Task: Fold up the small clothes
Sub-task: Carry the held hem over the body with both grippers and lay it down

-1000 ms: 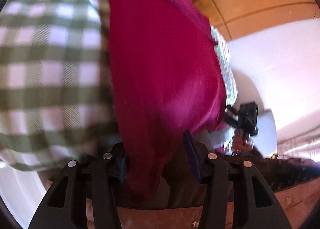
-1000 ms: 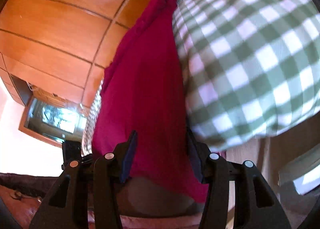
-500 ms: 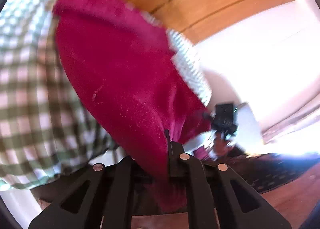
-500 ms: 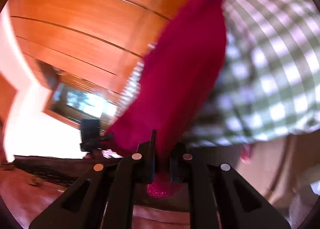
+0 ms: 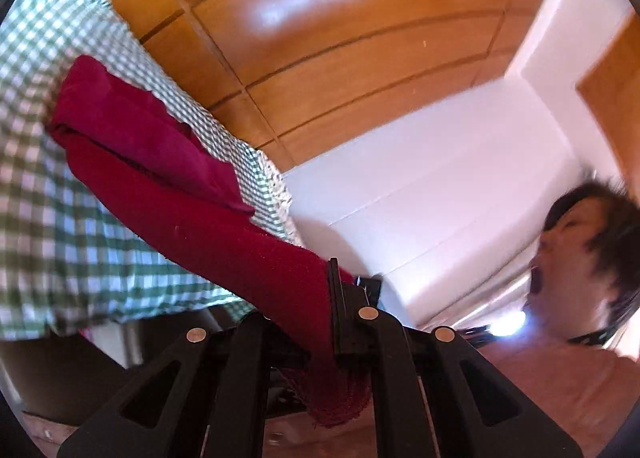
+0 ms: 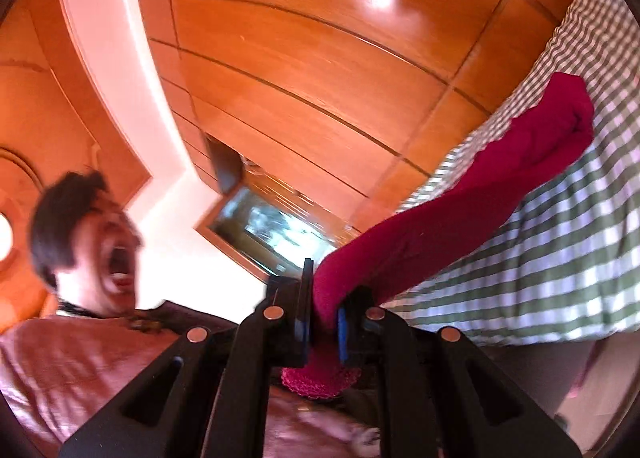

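A crimson cloth [image 5: 192,218] stretches from the green-and-white checked table cover [image 5: 48,218] up into my left gripper [image 5: 320,322], which is shut on its near edge. A folded part of it still rests on the cover at the far end. In the right wrist view the same crimson cloth [image 6: 460,210] runs from the checked cover [image 6: 560,258] down to my right gripper [image 6: 324,322], shut on another edge, with the hem bunched below the pads. Both grippers are raised and point roughly level.
Wooden wall panels [image 5: 340,58] and a white wall [image 5: 440,186] fill the background. A person [image 6: 92,250] in a brown top stands behind the grippers. A framed dark opening [image 6: 280,234] sits in the wood panelling.
Both grippers went from open around the crimson cloth to shut on it. They then rose and tipped upward, lifting the cloth's near edge off the checked cover.
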### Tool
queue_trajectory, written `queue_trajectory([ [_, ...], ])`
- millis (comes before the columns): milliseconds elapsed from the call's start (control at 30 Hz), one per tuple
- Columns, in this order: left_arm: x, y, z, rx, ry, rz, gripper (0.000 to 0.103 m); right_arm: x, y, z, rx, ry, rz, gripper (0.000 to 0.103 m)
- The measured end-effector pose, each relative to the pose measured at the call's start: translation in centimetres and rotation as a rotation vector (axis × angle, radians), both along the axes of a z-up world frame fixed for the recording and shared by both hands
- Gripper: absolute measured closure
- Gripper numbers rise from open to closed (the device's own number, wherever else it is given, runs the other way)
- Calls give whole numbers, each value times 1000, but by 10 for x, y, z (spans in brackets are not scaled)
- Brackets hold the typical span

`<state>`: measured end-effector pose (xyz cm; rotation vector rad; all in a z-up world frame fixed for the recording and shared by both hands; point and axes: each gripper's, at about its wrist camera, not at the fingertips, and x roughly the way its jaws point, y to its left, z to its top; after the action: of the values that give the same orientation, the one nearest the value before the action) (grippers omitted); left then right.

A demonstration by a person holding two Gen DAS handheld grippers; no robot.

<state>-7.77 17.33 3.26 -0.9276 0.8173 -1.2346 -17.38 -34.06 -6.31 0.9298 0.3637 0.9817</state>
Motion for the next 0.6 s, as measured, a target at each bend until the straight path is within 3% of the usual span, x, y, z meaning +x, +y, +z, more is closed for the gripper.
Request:
queue_trajectory([
  [100, 10, 9, -5, 0, 41, 33, 97, 6, -13, -5, 63, 21, -29, 94],
  [200, 33, 4, -11, 32, 80, 31, 97, 41, -24, -12, 94, 59, -75, 94],
  [433, 98, -12, -8, 112, 56, 73, 97, 131, -58, -28, 171, 194, -165, 94],
  [600, 151, -28, -16, 252, 49, 129, 97, 190, -71, -36, 135, 304, -228, 93],
])
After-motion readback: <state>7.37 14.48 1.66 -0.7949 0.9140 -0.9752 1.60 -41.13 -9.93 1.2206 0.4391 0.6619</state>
